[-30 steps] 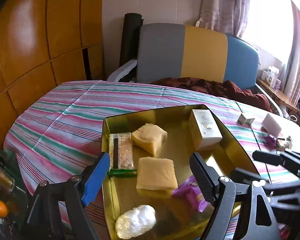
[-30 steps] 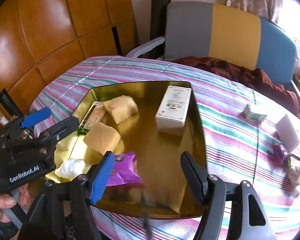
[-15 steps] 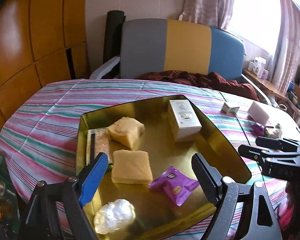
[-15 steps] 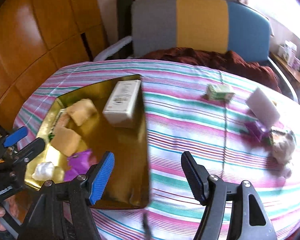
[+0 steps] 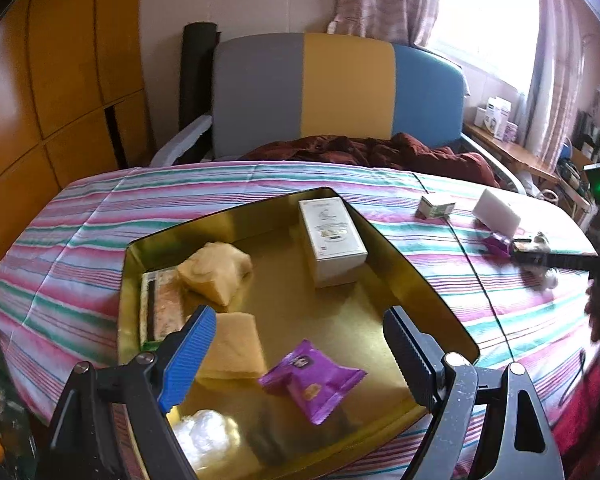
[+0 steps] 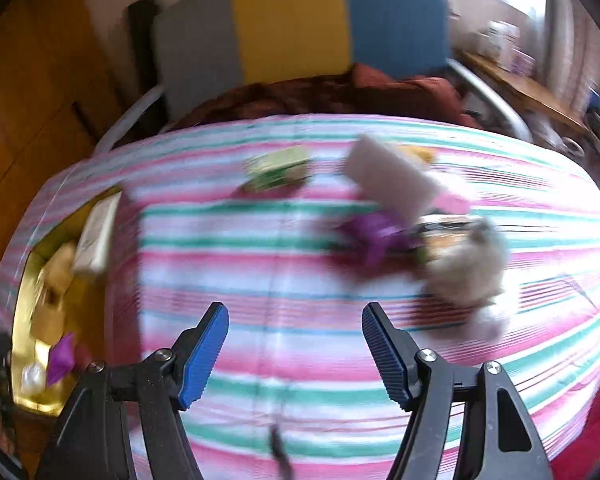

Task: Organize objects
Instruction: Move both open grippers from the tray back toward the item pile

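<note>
the right gripper (image 6: 296, 354), jaws wide and empty above the striped tablecloth (image 6: 300, 320), could snag the purple wrapper (image 6: 374, 234) while reaching into the tangled clutter beside the white block (image 6: 392, 180).

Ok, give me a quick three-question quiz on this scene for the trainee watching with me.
1. True or false: the white box stands inside the gold tray.
2. Which lies on the striped cloth, outside the tray?
A. the purple packet
B. the white block
C. the clear-wrapped snack bar
3. Fill in: the right gripper holds ____ between its blue pads.

Key: 1 true. 2 B, to the right of the tray, near the small green carton. 3 nothing; its jaws stand apart over bare cloth. The left gripper, over the tray, is empty too.
</note>
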`<state>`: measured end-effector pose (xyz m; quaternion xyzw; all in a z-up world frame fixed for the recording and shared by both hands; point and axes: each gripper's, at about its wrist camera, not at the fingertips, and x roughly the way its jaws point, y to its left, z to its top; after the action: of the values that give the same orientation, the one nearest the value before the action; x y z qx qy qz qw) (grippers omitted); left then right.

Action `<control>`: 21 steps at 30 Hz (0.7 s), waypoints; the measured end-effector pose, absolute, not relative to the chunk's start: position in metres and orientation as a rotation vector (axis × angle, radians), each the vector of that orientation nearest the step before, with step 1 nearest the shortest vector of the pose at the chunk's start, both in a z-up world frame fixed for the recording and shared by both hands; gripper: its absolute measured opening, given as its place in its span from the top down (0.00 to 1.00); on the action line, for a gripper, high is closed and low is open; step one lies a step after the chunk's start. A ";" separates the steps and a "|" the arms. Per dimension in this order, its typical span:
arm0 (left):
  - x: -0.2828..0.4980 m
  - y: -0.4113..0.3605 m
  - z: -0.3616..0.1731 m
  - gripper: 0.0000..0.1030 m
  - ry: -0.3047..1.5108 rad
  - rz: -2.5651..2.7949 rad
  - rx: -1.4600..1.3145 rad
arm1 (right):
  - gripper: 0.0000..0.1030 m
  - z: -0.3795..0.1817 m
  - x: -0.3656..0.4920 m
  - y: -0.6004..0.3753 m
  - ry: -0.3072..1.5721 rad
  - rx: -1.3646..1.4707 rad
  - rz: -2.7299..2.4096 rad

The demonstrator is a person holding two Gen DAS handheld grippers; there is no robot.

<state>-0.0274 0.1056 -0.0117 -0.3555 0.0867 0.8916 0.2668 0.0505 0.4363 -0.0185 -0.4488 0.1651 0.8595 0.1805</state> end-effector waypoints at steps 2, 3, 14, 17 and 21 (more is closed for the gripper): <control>-0.026 0.113 -0.012 0.17 0.244 2.383 -0.954 | 0.32 -0.013 0.059 0.464 0.502 -1.210 2.384; -0.025 0.117 -0.011 0.17 0.249 2.368 -0.949 | 0.32 -0.011 0.065 0.483 0.536 -1.169 2.358; -0.020 0.175 -0.005 0.17 0.315 2.235 -0.931 | 0.31 -0.034 0.129 0.599 1.038 -0.870 2.084; -0.017 0.200 -0.004 0.17 0.347 2.193 -0.910 | 0.31 -0.035 0.141 0.607 1.109 -0.827 2.059; -0.014 0.234 -0.006 0.17 0.389 2.124 -0.906 | 0.30 -0.041 0.146 0.612 1.198 -0.816 2.054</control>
<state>-0.0136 0.2342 -0.0058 -0.3563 0.1528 0.8354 0.3896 0.1459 0.6121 -0.0405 -0.3087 0.4532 0.7771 0.3090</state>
